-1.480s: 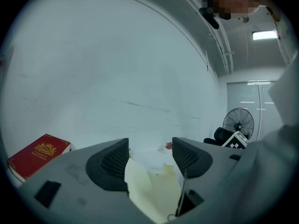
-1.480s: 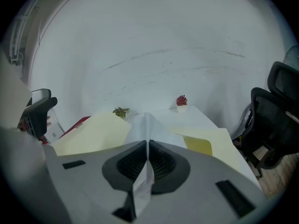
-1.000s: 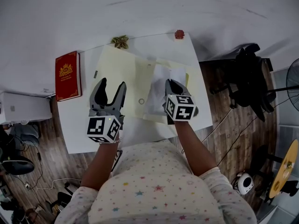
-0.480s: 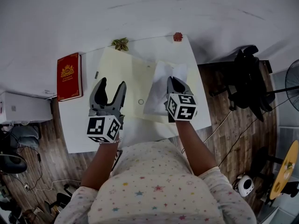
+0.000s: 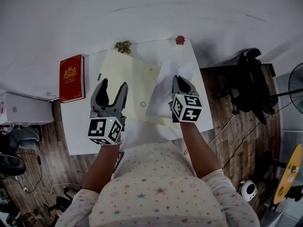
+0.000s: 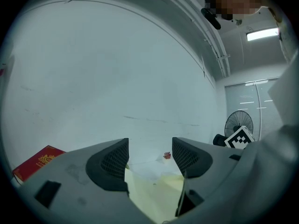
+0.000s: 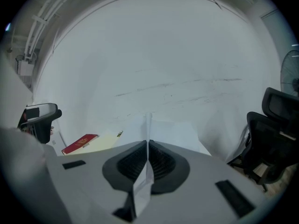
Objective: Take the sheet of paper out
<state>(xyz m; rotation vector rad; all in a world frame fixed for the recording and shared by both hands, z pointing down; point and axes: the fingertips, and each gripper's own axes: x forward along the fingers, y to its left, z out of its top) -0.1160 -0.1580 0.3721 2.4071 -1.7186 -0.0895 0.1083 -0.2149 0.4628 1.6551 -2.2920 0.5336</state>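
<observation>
Clamped in your right gripper (image 5: 180, 83), the sheet of paper (image 5: 163, 98) has slid further out of the yellow folder (image 5: 124, 77), nearly free by the look of it, while your left gripper (image 5: 112, 87) gapes empty.

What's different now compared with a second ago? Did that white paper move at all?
The right gripper, its fingers shut on the sheet of paper, has drawn the sheet a little to the right, further out of the yellow folder. The left gripper stays open above the folder, holding nothing. The folder and the red book lie where they were.
</observation>
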